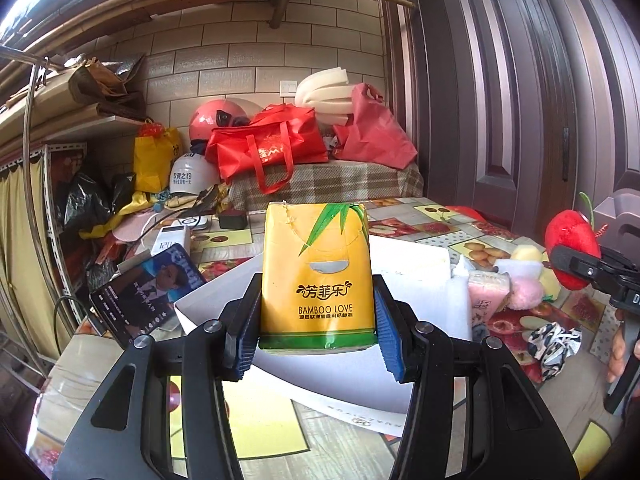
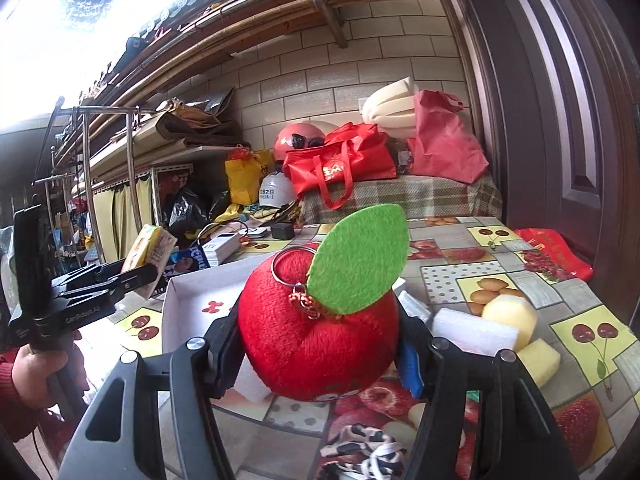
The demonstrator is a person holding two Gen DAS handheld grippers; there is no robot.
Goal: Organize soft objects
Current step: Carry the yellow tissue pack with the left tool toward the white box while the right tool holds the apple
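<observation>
The tissue pack, a soft yellow plastic-wrapped block with a green band at its base and bamboo leaves printed at the top, is held upright with its long axis vertical and its printed face turned toward the left wrist camera. It is clamped at its lower sides by the left gripper, whose ribbed blue pads press against both flanks, above the near part of a shallow white box. Seen from the right wrist, the same pack is tilted slightly in the far left of the scene. The plush apple, round and fuzzy red with a flat green felt leaf and a metal key ring, is gripped stem-up by the right gripper at a moderate width. On the fruit-patterned tablecloth, to the right, white foam pieces and yellow sponge blocks are clustered, with a black-and-white patterned cloth nearer. The white box appears empty where its floor is visible.
</observation>
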